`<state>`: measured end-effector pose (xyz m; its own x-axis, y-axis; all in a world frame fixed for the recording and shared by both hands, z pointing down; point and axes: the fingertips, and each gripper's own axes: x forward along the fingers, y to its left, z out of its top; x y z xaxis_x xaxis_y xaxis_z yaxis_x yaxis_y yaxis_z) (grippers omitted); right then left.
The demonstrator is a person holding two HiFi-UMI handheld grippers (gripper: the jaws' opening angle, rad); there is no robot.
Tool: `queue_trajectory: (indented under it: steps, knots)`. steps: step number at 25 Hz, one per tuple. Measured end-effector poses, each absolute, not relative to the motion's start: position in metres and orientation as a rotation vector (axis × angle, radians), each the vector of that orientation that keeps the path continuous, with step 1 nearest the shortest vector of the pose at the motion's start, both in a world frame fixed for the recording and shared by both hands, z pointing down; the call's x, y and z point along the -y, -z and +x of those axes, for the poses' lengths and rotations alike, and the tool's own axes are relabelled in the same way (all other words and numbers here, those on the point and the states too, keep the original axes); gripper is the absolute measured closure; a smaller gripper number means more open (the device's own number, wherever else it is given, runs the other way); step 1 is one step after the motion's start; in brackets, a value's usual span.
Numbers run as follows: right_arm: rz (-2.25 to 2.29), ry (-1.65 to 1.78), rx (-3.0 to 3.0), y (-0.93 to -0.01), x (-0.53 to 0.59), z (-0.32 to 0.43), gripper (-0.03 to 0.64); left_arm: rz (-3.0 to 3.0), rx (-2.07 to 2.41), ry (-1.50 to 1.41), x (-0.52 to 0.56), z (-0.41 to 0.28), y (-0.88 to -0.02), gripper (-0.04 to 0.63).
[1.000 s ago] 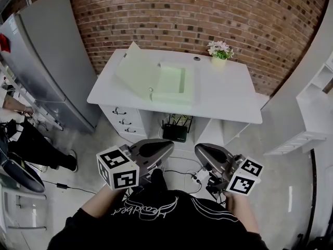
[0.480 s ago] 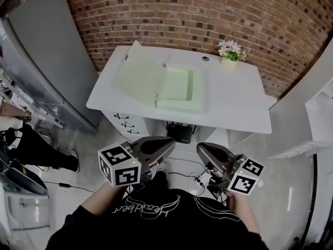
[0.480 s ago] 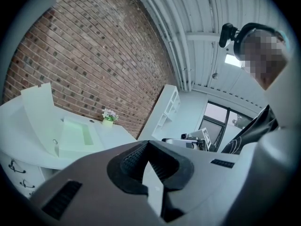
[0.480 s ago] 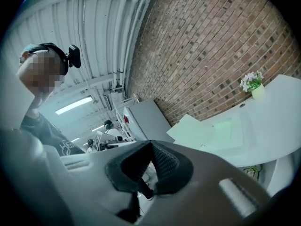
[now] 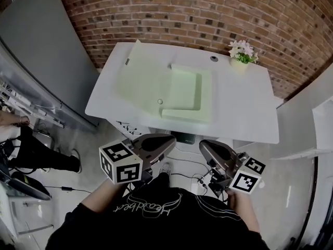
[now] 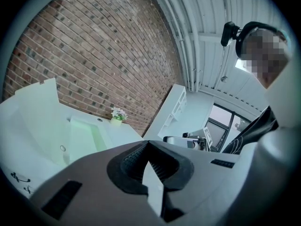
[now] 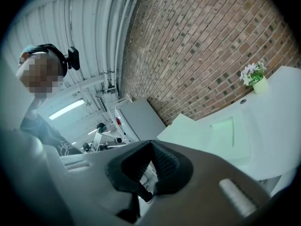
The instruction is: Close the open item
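Note:
A pale green box (image 5: 188, 94) lies open on the white desk (image 5: 244, 111), its lid (image 5: 139, 79) thrown back to the left and tilted up. Both grippers hang low in front of the person's body, short of the desk's front edge and far from the box. My left gripper (image 5: 171, 140) has its jaws together with nothing between them; so does my right gripper (image 5: 203, 146). The box (image 6: 84, 135) shows at the left of the left gripper view, beyond my left gripper (image 6: 148, 144). In the right gripper view the box (image 7: 221, 134) lies ahead at right, past my right gripper (image 7: 150, 143).
A small pot of flowers (image 5: 241, 55) stands at the desk's back right corner. Drawers (image 5: 125, 126) sit under the desk's left side. A grey cabinet (image 5: 36, 51) stands to the left and a white shelf unit (image 5: 318, 134) to the right. Another person's legs (image 5: 31, 150) show at far left.
The desk and box have drawn nearer and lower in the head view. Both grippers keep about the same place in front of the body, still shut.

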<state>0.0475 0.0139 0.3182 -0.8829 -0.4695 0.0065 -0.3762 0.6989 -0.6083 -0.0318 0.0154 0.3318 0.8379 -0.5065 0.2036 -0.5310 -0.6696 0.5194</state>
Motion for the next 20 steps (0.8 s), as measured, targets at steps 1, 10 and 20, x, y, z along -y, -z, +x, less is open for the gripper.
queue_trajectory:
  steps: [1, 10, 20]
  knots:
    - [-0.694, 0.944, -2.757, -0.320, -0.008, 0.045, 0.614, 2.430, 0.758, -0.057, -0.009, -0.035, -0.334, 0.594]
    - [-0.736, 1.037, -2.742, -0.343, 0.039, 0.029, 0.614, 2.396, 0.800, -0.081, 0.038, -0.066, -0.358, 0.594]
    - [-0.763, 1.110, -2.730, -0.361, 0.077, 0.015, 0.614, 2.322, 0.838, -0.120, 0.071, -0.099, -0.390, 0.594]
